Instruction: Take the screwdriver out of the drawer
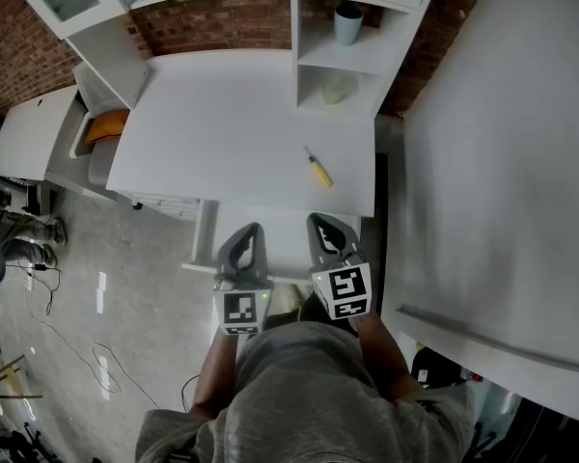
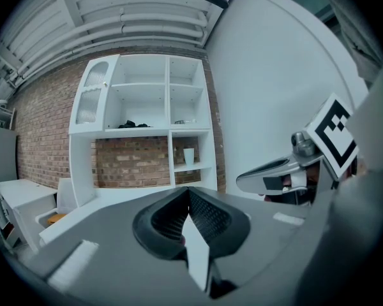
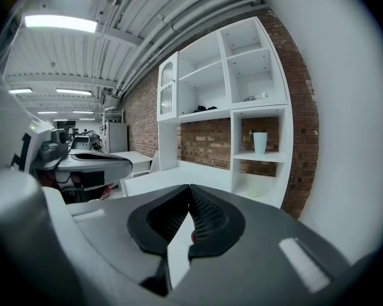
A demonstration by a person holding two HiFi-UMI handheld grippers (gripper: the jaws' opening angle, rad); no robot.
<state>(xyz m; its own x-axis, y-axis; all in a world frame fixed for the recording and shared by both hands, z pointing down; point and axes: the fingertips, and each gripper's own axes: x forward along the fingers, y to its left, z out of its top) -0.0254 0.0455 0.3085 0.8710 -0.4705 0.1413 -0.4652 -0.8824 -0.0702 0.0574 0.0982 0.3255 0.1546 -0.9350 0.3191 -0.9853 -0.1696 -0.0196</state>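
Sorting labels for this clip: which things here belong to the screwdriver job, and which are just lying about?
Job:
screwdriver, lying on the desk
left tool, shut
right tool, shut

Lying about:
cup on the shelf
orange item left of the desk

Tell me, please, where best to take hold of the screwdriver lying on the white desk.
Probably the yellow handle of the screwdriver: thicker than the thin shaft. It lies flat and slanted on the desk, so come from above with jaws across the handle; the right gripper is nearer.
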